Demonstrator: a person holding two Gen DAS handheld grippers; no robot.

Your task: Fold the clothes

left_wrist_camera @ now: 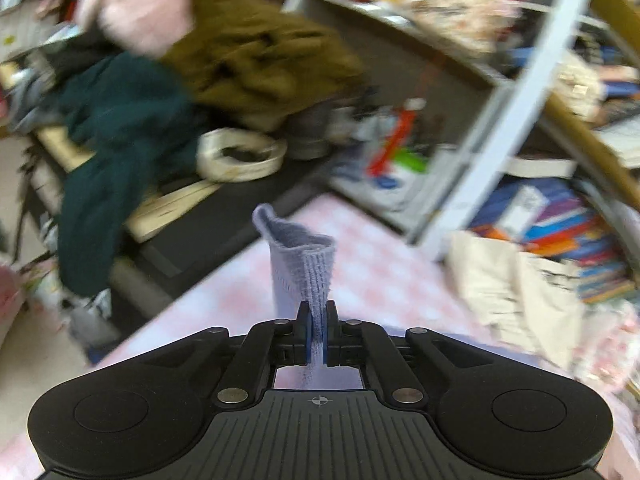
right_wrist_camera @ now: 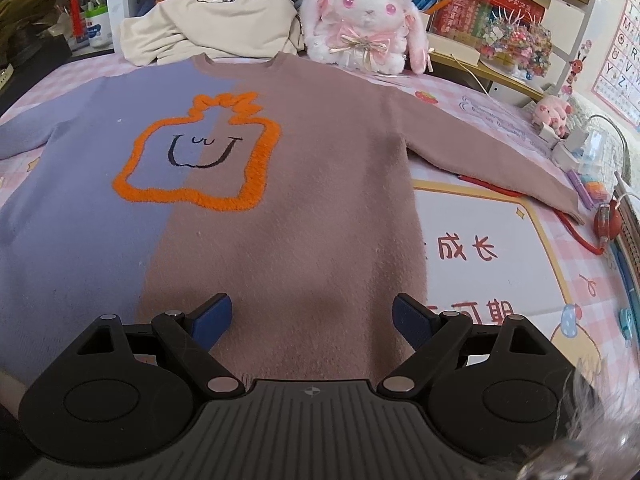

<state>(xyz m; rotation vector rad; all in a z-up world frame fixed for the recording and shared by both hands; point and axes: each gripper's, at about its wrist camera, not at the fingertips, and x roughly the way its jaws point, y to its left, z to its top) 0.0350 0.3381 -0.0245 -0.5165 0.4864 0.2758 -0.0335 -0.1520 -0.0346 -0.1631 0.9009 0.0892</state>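
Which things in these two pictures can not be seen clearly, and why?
- Left wrist view: the shelves and clothes pile are motion-blurred.
- Left wrist view: the lilac cuff in the left gripper runs on below it, hidden.
- Right wrist view: the sweater hem is hidden behind the open right gripper.

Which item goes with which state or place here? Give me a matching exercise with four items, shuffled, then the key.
Items
1. left gripper
2. right gripper
3. brown sleeve
4. plush rabbit

States or places
A. open above the sweater's brown half
B. beyond the sweater's collar, in front of the books
C. shut on a lilac ribbed cuff
D. spread flat out to the side on the pink cover

Pairs: 1-C, 2-A, 3-D, 4-B
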